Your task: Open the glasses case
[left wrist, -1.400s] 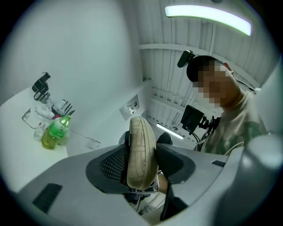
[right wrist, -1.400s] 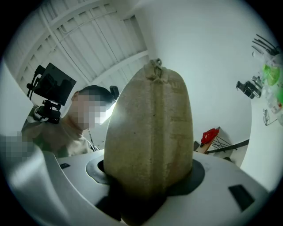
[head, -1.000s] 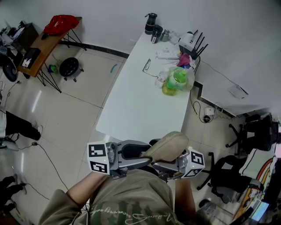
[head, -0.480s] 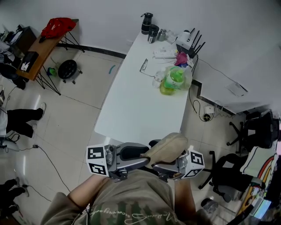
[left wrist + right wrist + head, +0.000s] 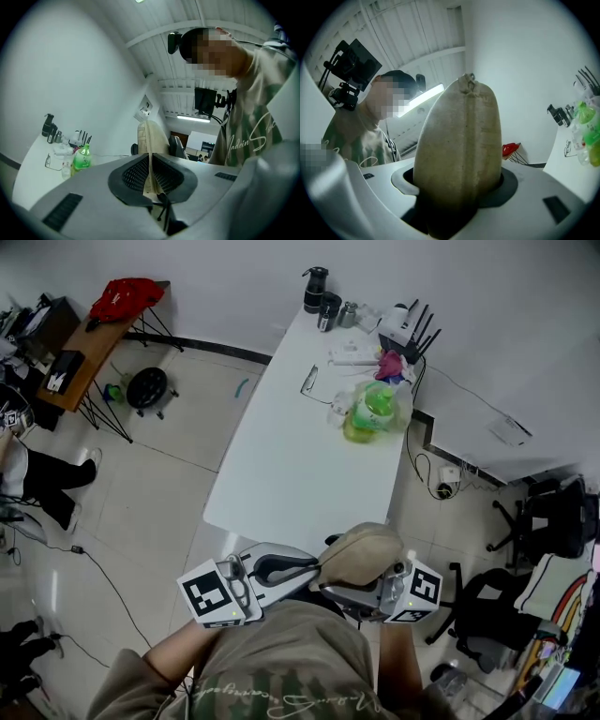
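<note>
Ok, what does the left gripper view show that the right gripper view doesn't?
Left only: the left gripper, whose jaws have just been closing, pinching a thin edge of the glasses case. Right only: the right gripper clamped around the case's broad body, a zipper pull at its far end, a red item beyond. Both: the case, the white table with the green bottle.

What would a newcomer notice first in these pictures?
A beige glasses case is held before the person's chest, gripped by the right tongs. The left tongs have just been closing and pinch its thin edge. Beyond, a green bottle stands on the white table.
</note>
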`<state>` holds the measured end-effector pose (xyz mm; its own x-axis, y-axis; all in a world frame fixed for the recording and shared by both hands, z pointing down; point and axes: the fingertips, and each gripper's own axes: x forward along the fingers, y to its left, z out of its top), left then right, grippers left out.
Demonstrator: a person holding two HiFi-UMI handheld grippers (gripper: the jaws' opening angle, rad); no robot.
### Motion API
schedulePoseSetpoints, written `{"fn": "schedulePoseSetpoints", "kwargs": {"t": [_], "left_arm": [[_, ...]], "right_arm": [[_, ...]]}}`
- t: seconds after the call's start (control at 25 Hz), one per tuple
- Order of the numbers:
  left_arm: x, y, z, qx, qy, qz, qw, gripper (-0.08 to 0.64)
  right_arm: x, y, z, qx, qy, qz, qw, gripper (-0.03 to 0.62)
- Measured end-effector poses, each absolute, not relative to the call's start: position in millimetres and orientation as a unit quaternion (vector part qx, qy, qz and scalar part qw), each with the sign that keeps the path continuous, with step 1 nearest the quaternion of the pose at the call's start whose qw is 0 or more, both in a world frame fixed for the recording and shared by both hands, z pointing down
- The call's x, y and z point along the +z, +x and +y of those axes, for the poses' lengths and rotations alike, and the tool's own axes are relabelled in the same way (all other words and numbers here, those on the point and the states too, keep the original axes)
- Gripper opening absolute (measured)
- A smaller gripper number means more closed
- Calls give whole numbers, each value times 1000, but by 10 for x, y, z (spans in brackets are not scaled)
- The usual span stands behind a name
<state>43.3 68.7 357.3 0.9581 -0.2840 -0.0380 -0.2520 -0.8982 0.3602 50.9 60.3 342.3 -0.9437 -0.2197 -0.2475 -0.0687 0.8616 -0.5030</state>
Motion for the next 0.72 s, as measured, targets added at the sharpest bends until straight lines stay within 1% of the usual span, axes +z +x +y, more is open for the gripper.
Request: {"fn": "schedulePoseSetpoints", "kwargs": {"t": [0.16, 0.28, 0.36, 0.44, 0.6, 0.72], "left_arm": [[3613, 446, 674, -14, 975, -167, 148, 31], [3610, 470, 663, -6, 974, -182, 134, 32], [3634, 478, 650, -2, 973, -190, 130, 50], [3660, 489, 648, -7, 971, -191, 143, 52], [3642, 518, 610, -37, 967, -186, 171, 50], [3566, 497, 506, -82, 959, -169, 210, 46]], "right_arm": [[3405, 471, 625, -209, -81, 967, 123, 299], [3373, 473, 631, -184, -82, 973, 116, 296], [3396, 464, 626, -174, -91, 975, 106, 293], [3424, 474, 644, -175, -90, 975, 104, 291], [3427, 541, 620, -201, -87, 968, 127, 291], [3403, 585, 506, -243, -91, 951, 167, 293]]}}
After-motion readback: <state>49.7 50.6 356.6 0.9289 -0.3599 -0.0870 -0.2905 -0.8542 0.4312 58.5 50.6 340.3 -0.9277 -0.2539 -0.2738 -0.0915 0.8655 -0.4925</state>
